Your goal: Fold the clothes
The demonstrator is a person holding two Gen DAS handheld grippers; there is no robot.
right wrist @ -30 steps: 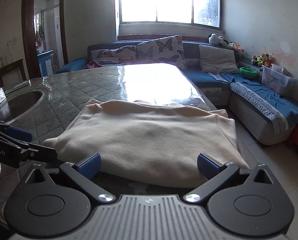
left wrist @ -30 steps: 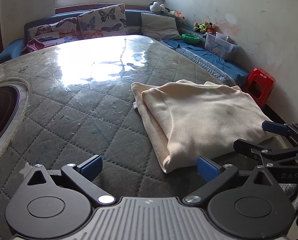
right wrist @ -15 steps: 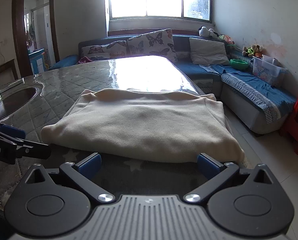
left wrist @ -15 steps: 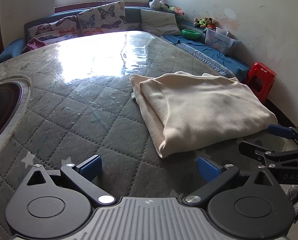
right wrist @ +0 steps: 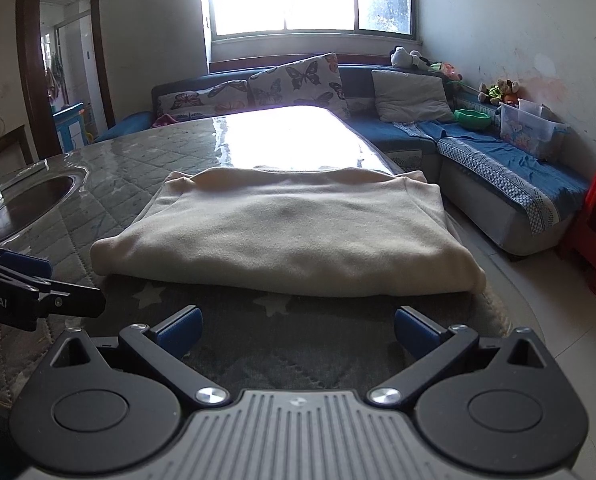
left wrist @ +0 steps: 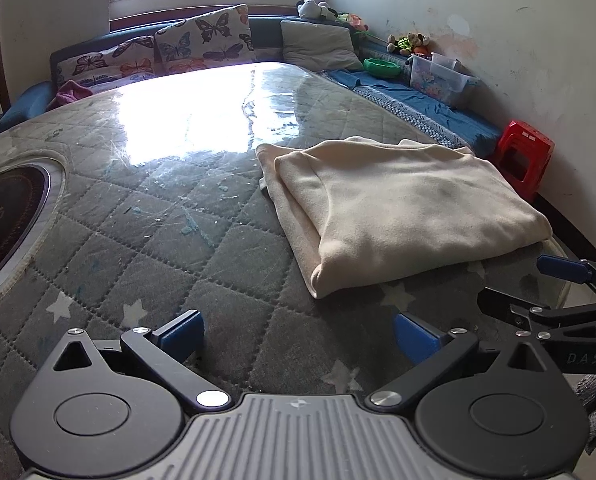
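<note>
Both grippers, left (left wrist: 298,330) and right (right wrist: 296,326), jaws wide and empty, have backed off the folded sweater (right wrist: 286,236) near the surface's (left wrist: 146,216) right edge; the fold looks finished.

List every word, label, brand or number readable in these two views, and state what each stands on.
"DAS": on the black right gripper, at the left wrist view's right edge.
"bot.AI": on the black left gripper, cut off by the right wrist view's left edge.
Clear plastic storage box on the blue sofa: coloured pictures, no readable text.
Folded cream fleece garment: no visible label.
</note>
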